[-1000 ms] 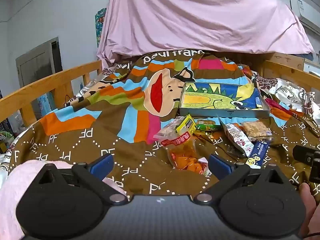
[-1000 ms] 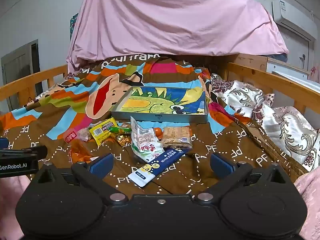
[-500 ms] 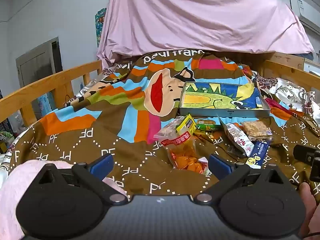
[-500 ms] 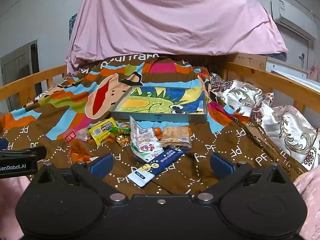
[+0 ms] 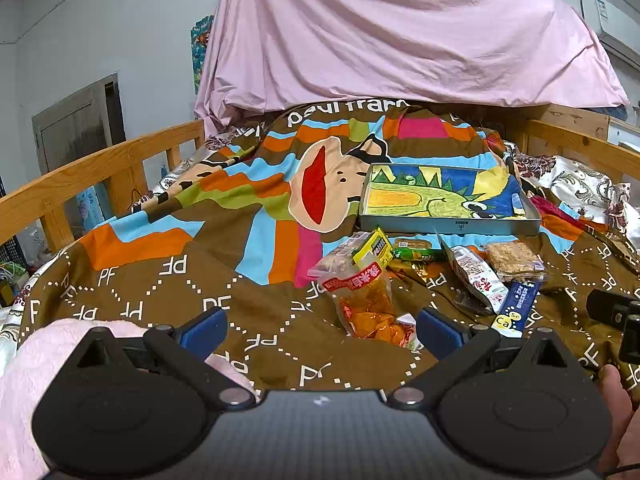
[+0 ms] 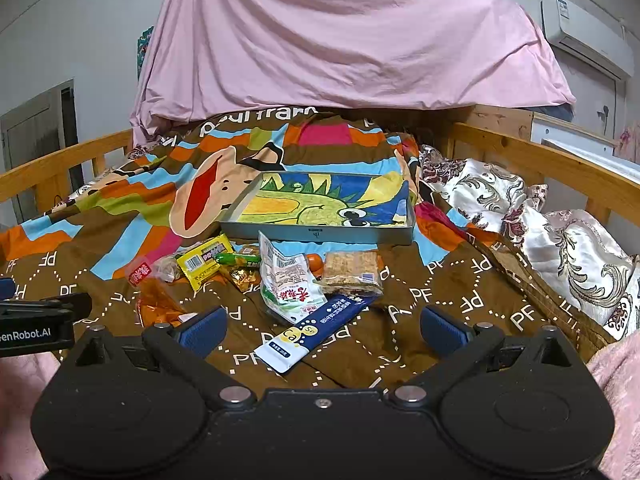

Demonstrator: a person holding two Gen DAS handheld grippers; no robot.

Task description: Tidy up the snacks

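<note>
Brown patterned blanket (image 6: 460, 300) spread over a wooden-railed bed (image 6: 532, 156), strewn with snacks. Grey shallow tray (image 6: 320, 236) with a green cartoon creature printed on its floor, lying at twelve o'clock beyond the snack pile, holding nothing. Just this side of it, left to right in the right wrist view: clear bag of orange chips (image 6: 154, 298) with a red label, yellow packet (image 6: 204, 260), green sausage stick (image 6: 236, 259), white-and-green pouch (image 6: 286, 284), square cracker pack (image 6: 352, 272). Blue stick sachet (image 6: 320, 326) marked "Ca" nearest, angled from seven toward one o'clock, its far end touching the pouch and the cracker pack.

Right gripper (image 6: 322, 326) spread wide, blue pads (image 6: 202, 328) apart, grasping nothing, sachet lying between them on the blanket beyond. Left gripper (image 5: 320, 326) likewise released, pads (image 5: 204, 326) wide apart, chip bag (image 5: 368, 304) ahead toward one o'clock, empty. Pink fuzzy sleeve (image 5: 24, 364) at eight o'clock beside the left tool. Pink sheet (image 5: 400, 32) draped high behind the bed.
</note>
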